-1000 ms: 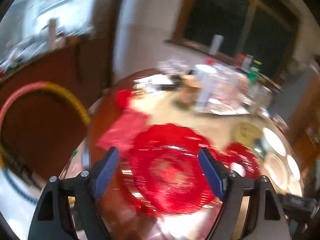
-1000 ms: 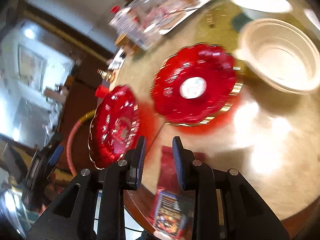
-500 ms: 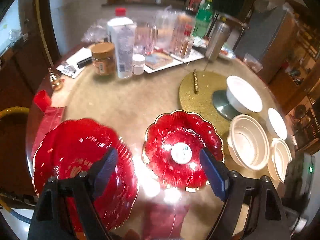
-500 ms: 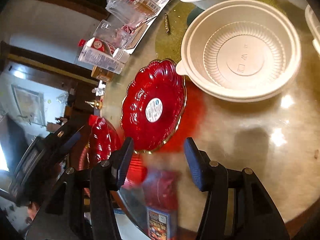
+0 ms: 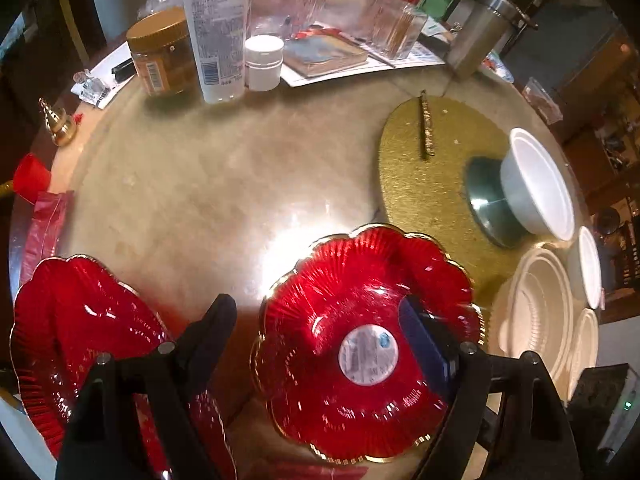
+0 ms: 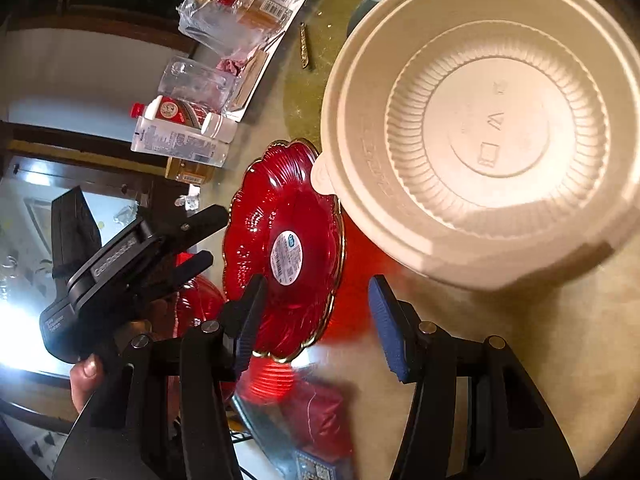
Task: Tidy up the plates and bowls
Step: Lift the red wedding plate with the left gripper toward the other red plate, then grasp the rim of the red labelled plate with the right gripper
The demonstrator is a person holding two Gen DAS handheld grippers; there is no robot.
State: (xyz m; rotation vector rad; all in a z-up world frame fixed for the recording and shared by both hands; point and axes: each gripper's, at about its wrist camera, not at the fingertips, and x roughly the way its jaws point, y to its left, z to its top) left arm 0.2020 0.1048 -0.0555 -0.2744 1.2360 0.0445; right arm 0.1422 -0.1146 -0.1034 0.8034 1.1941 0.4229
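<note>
- Over the round table, left wrist view: the left gripper hangs with jaws wide and released, straddling the near rim of the labelled red plate at 6 o'clock; nothing is pinched, and the pose reads as lining up for a grasp.
- A second red plate lies at 8 o'clock at the table's edge, apart from the first, likely awaiting stacking.
- White bowls crowd 3 to 4 o'clock: a small bowl leans on a metal lid on the gold mat, the ribbed bowl just beside the labelled plate.
- Jars and bottles line 12 o'clock, leaving the centre as working room.
- Right wrist view: the right gripper stands partly spread and empty, aimed between the labelled red plate at centre and the ribbed bowl at 2 o'clock.
- The bowl's lip overlaps the plate's rim; whether they touch is unclear.
- At 9 o'clock a hand carries the left gripper, jaws parted.
</note>
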